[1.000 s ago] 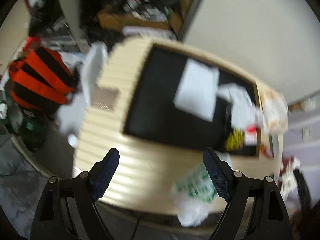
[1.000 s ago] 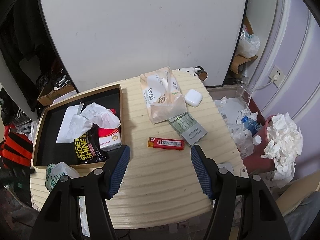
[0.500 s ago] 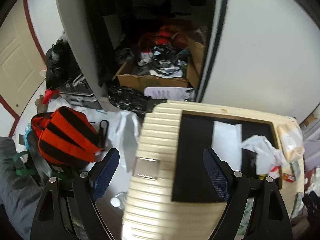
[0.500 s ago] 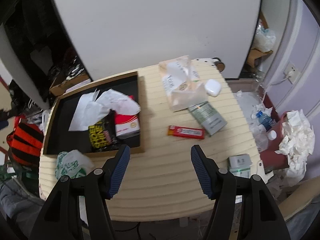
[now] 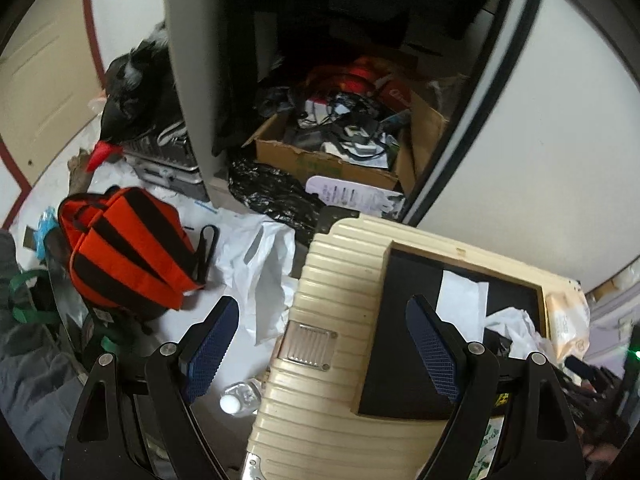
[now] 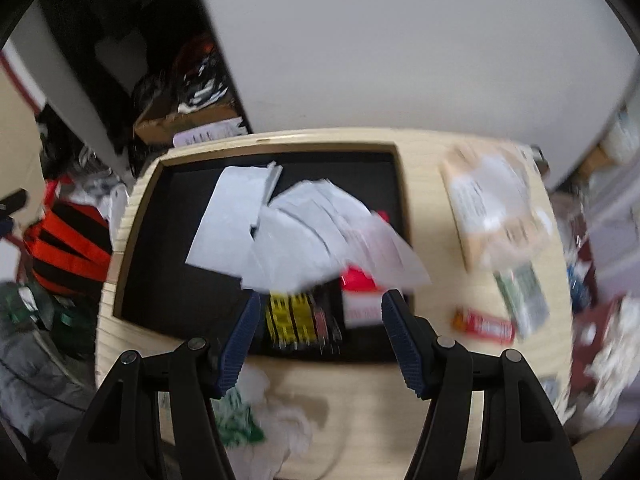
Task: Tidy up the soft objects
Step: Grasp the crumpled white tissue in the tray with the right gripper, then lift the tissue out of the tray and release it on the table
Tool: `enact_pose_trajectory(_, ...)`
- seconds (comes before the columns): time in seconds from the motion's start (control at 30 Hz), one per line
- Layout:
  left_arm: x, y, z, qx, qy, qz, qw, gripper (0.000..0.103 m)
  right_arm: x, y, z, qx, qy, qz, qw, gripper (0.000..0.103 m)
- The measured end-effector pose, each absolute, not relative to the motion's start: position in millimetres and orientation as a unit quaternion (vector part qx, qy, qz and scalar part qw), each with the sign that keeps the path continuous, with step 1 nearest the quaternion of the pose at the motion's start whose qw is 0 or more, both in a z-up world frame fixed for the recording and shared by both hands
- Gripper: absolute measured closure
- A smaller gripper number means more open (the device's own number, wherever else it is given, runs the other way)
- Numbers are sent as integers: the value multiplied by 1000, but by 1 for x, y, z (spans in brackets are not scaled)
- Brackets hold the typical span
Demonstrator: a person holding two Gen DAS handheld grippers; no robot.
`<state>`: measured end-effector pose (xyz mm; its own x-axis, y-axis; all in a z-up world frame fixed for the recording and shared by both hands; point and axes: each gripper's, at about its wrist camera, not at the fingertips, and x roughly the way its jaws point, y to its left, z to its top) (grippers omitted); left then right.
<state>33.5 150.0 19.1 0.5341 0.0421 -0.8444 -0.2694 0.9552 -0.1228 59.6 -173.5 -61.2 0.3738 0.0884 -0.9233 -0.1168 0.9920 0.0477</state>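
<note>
A black-lined wooden tray point(image 6: 168, 240) sits on the cream ribbed table point(image 6: 360, 400). It holds white crumpled tissue point(image 6: 304, 240), a black and yellow packet point(image 6: 296, 320) and a red and white box point(image 6: 360, 296). My right gripper point(image 6: 320, 312) is open and empty above the tray's near edge. A green and white plastic bag point(image 6: 244, 424) lies on the table in front of the tray. My left gripper point(image 5: 320, 336) is open and empty above the table's left end point(image 5: 320, 400), and the tray point(image 5: 412, 300) and tissue point(image 5: 516, 328) show to its right.
A soft tissue pack point(image 6: 492, 204), a grey box point(image 6: 524, 296) and a red lighter point(image 6: 484, 324) lie right of the tray. On the floor at left are an orange and black bag point(image 5: 124, 256), white plastic bags point(image 5: 260, 264), a cardboard box point(image 5: 344, 144) and a bottle point(image 5: 236, 398).
My right gripper has moved left and closer over the tray, with motion blur. My left gripper has swung left and up, away from the tray toward the table's left end and the floor.
</note>
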Motion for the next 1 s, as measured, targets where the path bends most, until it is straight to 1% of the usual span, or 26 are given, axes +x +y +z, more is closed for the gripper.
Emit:
enact_pose_trajectory(0.13, 34, 158, 18, -146, 475, 92, 863, 19, 85, -152, -74, -64, 580, 65, 810, 42)
enact_pose_trajectory(0.3, 35, 158, 14, -144, 482, 93, 859, 19, 96, -134, -112, -124, 630, 64, 764, 42)
enact_pose_trajectory(0.47, 34, 152, 14, -132, 484, 90, 861, 19, 96, -132, -152, -133, 668, 50, 731, 42)
enact_pose_trajectory(0.53, 36, 150, 14, -125, 485, 89, 861, 19, 95, -135, -157, -128, 661, 37, 739, 42)
enact_pose_trajectory(0.6, 37, 149, 12, -123, 488, 89, 860, 19, 94, -136, -156, -129, 650, 22, 748, 54)
enact_pose_trajectory(0.63, 37, 149, 12, -123, 489, 88, 859, 19, 95, -136, -153, -125, 647, 24, 751, 62)
enact_pose_trajectory(0.67, 38, 149, 11, -122, 490, 88, 859, 19, 95, -137, -151, -119, 645, 29, 754, 66)
enact_pose_trajectory(0.73, 38, 148, 11, -119, 490, 89, 859, 19, 94, -139, -144, -112, 638, 38, 761, 70)
enact_pose_trajectory(1.0, 38, 149, 9, -116, 492, 91, 858, 19, 71, -163, -89, -70, 574, 34, 815, 71)
